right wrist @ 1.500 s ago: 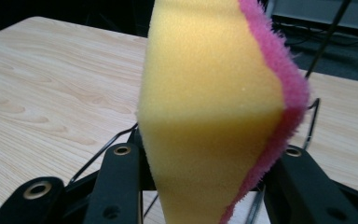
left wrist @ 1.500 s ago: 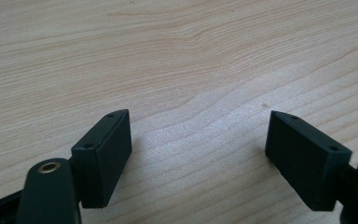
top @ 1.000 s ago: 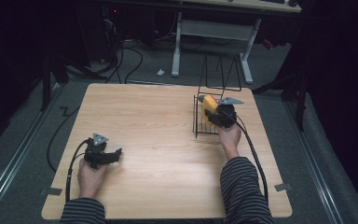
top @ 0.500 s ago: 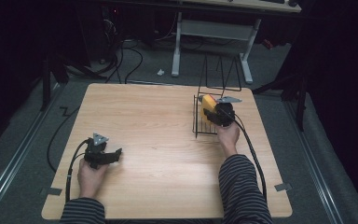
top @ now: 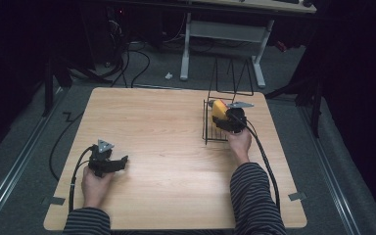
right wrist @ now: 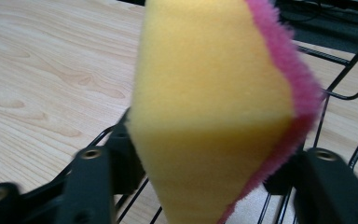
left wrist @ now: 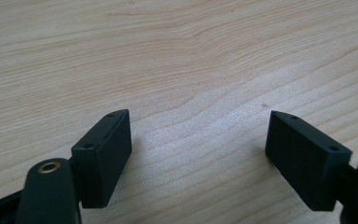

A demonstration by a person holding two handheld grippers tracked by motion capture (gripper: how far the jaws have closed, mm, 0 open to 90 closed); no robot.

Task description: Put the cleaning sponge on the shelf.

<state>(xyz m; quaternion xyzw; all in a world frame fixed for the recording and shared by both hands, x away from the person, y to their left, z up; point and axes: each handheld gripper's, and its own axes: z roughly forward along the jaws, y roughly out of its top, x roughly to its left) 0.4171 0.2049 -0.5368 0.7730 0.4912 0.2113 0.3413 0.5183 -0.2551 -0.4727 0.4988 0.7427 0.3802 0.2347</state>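
While the left tool [top: 120,162] gapes empty, the right tool [top: 223,119], opening, frees one sponge [right wrist: 214,107] over one rack [top: 209,128].

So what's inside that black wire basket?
A yellow sponge with a pink scrubby side sits in the wire basket, between the right tongs, which have just been opening. The sponge hides whatever lies behind it.

The sponge [right wrist: 205,112] is yellow with a fuzzy pink side. The wire rack [top: 210,128] is black. The counter [top: 166,147] is light wood. The sleeves [top: 252,196] have stripes.
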